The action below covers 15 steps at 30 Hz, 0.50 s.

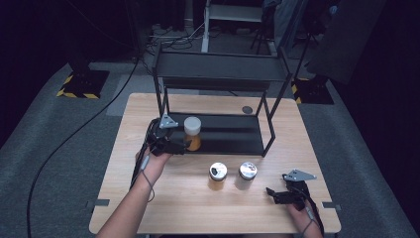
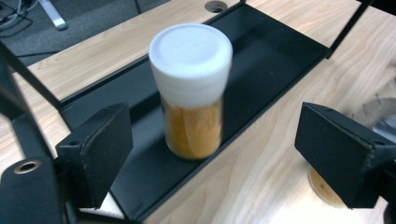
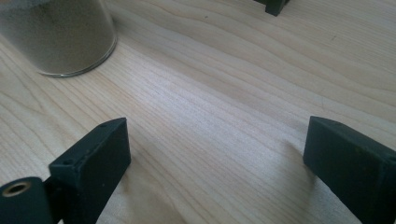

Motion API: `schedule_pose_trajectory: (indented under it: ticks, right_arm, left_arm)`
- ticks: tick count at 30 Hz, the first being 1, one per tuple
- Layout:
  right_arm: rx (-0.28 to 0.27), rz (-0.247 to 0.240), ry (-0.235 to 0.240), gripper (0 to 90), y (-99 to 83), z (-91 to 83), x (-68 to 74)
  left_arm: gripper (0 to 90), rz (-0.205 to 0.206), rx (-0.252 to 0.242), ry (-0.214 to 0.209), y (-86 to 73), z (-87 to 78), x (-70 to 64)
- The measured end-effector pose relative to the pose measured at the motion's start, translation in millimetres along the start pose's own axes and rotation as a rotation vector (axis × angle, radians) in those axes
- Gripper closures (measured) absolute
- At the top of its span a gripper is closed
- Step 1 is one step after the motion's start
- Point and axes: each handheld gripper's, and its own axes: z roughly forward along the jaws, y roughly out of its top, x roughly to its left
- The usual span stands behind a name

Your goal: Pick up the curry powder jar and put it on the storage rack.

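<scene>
Tabletop point(image 1: 173, 208): light wood, rectangular, carrying a rack and three jars.
Rack point(image 1: 220, 69): black metal, two tiers, standing on the far half of the tabletop; its lower tray point(image 2: 280, 51) lies just above the wood.
White-lidded jar point(image 1: 192, 133): upright at the near left edge of the lower tray, orange powder inside (the left gripper view shows its base just inside the tray lip).
Left tongs point(image 1: 184, 145): released, jaws spread wide on either side of the white-lidded jar, not touching it; held at the tray's near left corner.
Orange jar point(image 1: 217, 176): upright on the tabletop near the middle, just in front of the tray, dark mark on its lid.
Grey jar point(image 1: 247, 174): upright just beside the orange jar, toward the right edge, silvery lid, pale grey powder (its base shows at the top left of the right gripper view).
Right tongs point(image 1: 272, 194): released, jaws wide apart over bare wood near the tabletop's near right corner, apart from the grey jar.
</scene>
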Motion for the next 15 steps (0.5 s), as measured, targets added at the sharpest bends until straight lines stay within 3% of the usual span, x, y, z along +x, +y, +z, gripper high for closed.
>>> schedule_pose_trajectory:
  ticks: [7,15]
  right_arm:
    - [0.0,-0.002,0.003,7.2,0.5,0.5,-0.5]
    - [0.0,-0.004,0.004,7.2,0.9,0.9,-0.7]
  left_arm:
    - [11.8,0.004,-0.016,0.001,-23.7,-19.6,-9.1]
    - [11.6,-0.008,-0.005,-0.022,-53.4,-22.8,-17.4]
